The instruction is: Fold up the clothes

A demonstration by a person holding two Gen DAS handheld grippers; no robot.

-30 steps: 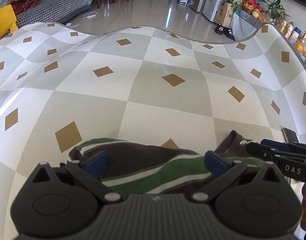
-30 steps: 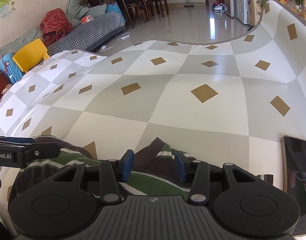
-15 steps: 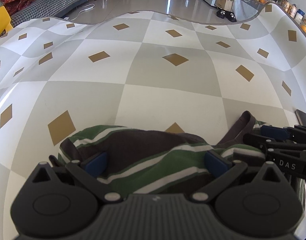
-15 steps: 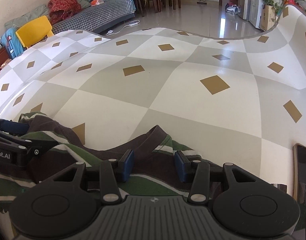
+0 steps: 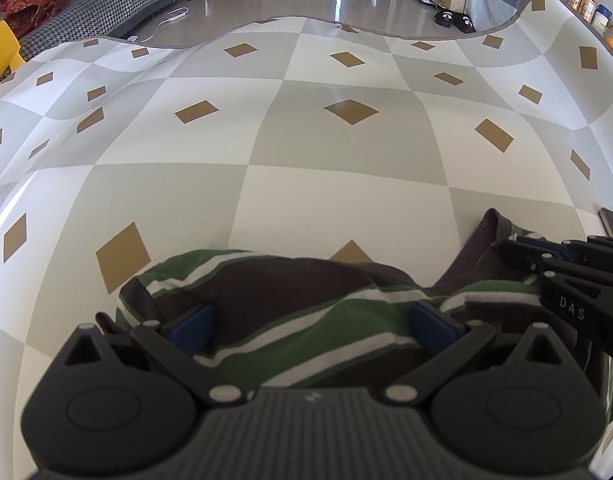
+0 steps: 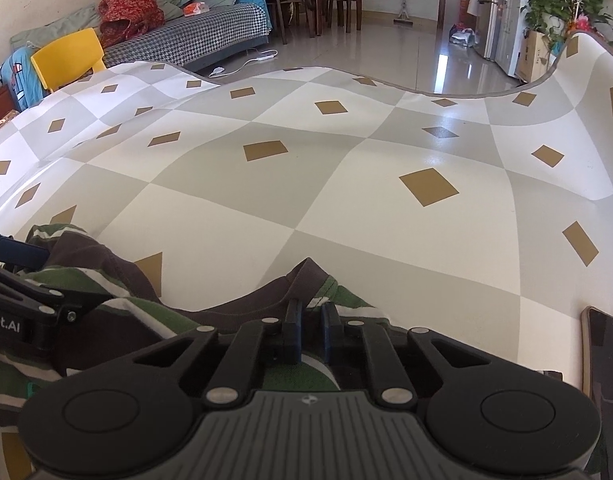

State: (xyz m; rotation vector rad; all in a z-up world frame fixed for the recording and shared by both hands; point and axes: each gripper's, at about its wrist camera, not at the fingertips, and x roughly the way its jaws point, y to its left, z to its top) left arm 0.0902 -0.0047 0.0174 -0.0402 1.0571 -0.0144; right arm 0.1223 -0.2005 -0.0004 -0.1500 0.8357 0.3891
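Striped shirt point(image 6: 306, 280) between right fingers point(image 6: 292, 332)

- We see the garment point(image 5: 290, 300) bunched on the table point(image 5: 346, 184) at its near edge.
- Our left gripper point(image 5: 312, 326) sits over the garment's left part, our right gripper point(image 6: 309, 326) over its right part, by the collar.
- A phone point(image 6: 604, 364) lies on the table to the right of the garment, near the right edge.
- Beyond the table's far edge we see open floor point(image 6: 386, 48).

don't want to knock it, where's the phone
The phone lies at the right edge of the right wrist view, on the table, just right of the right gripper and shirt.
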